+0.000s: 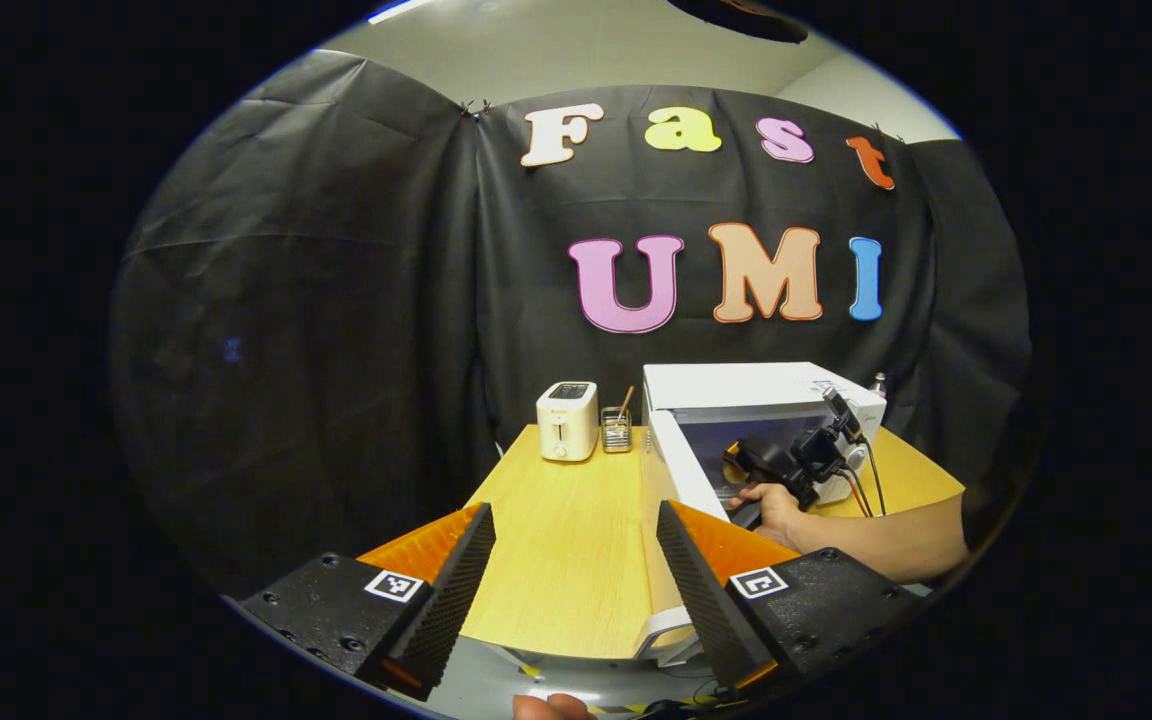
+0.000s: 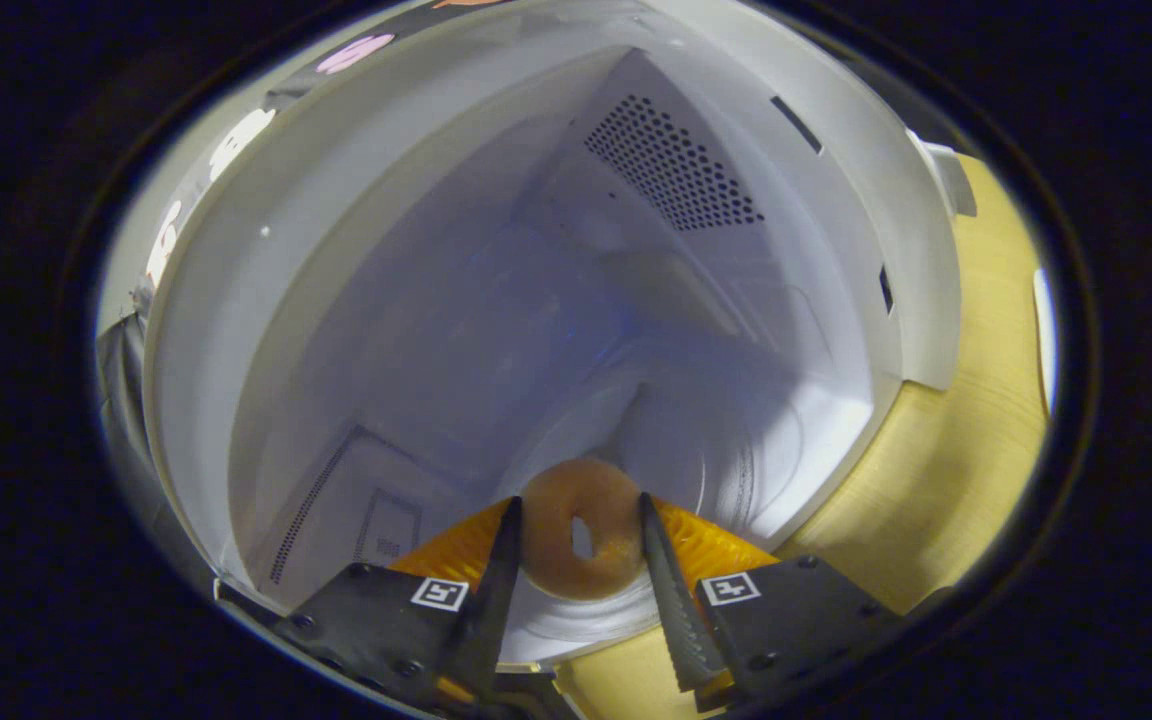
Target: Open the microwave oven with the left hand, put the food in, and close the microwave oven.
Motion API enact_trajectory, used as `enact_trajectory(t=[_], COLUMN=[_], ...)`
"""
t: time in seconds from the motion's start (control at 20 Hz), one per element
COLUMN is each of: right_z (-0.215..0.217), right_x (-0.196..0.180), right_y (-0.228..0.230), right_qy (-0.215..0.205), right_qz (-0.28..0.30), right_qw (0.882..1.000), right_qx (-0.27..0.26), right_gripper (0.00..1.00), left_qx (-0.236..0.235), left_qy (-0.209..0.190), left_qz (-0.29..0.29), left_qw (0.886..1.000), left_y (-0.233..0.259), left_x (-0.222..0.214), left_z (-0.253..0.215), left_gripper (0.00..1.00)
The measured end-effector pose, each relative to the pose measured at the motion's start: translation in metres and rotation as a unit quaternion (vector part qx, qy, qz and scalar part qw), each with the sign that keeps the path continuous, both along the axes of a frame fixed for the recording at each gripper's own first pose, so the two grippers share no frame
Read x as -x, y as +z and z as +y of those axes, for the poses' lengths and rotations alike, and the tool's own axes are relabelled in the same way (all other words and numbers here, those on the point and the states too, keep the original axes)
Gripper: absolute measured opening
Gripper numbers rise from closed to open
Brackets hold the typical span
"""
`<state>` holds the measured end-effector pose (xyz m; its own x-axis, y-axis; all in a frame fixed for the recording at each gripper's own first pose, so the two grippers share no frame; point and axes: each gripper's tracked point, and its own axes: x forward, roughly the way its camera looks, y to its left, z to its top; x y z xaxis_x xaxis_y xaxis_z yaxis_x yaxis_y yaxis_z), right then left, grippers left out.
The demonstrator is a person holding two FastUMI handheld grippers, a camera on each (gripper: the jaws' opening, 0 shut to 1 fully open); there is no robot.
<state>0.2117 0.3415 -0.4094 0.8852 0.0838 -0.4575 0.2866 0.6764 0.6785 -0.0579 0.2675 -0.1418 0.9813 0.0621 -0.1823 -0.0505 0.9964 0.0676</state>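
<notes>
Doughnut (image 2: 581,530): ring-shaped food pinched between both fingers of the right gripper (image 2: 576,560), at 6 o'clock in the right gripper view, just inside the microwave oven (image 2: 556,300) cavity above its floor.
Facing: ring stands on edge, hole toward the camera (a ring has no real long axis).
Right claw: clenched on the doughnut's two sides.
Left gripper (image 1: 576,570): released, jaws wide apart and empty, hanging over the near end of the wooden table (image 1: 566,540).
Door (image 1: 681,465): swung open, at 3 o'clock of the left gripper view's centre.
Risk: released on edge, the doughnut may roll toward the opening, and the door would jam on it.
Toaster (image 1: 567,420): far table edge, well apart.
</notes>
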Motion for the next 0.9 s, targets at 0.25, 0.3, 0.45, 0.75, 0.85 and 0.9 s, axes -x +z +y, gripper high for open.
enact_trajectory(t=[0.25, 0.3, 0.45, 0.75, 0.85, 0.9], right_z=[0.000, -0.002, -0.007, -0.011, -0.013, -0.014], right_x=[-0.011, -0.014, -0.017, -0.017, -0.016, -0.014], right_y=[-0.007, -0.006, -0.006, -0.007, -0.006, -0.005], right_qy=[-0.006, -0.008, -0.011, 0.015, 0.024, 0.030], right_qz=[-0.007, -0.009, -0.010, -0.012, -0.015, -0.016], right_qw=[1.000, 1.000, 0.999, 0.997, 0.995, 0.995], right_qx=[0.015, 0.024, 0.038, 0.080, 0.092, 0.097], right_gripper=[0.69, 0.69, 0.71, 0.83, 0.84, 0.84], left_qx=[-0.001, -0.001, 0.000, -0.003, -0.004, -0.005], left_qy=[0.011, 0.013, 0.018, 0.010, 0.007, 0.007], left_qz=[0.007, 0.006, 0.003, -0.003, -0.004, -0.004], left_qw=[1.000, 1.000, 1.000, 1.000, 1.000, 1.000], left_y=[-0.004, -0.003, -0.001, 0.004, 0.006, 0.006], left_x=[0.005, 0.006, 0.006, 0.003, 0.003, 0.003], left_z=[0.006, 0.007, 0.007, -0.001, -0.004, -0.004], left_gripper=[0.96, 0.96, 0.96, 0.96, 0.96, 0.96])
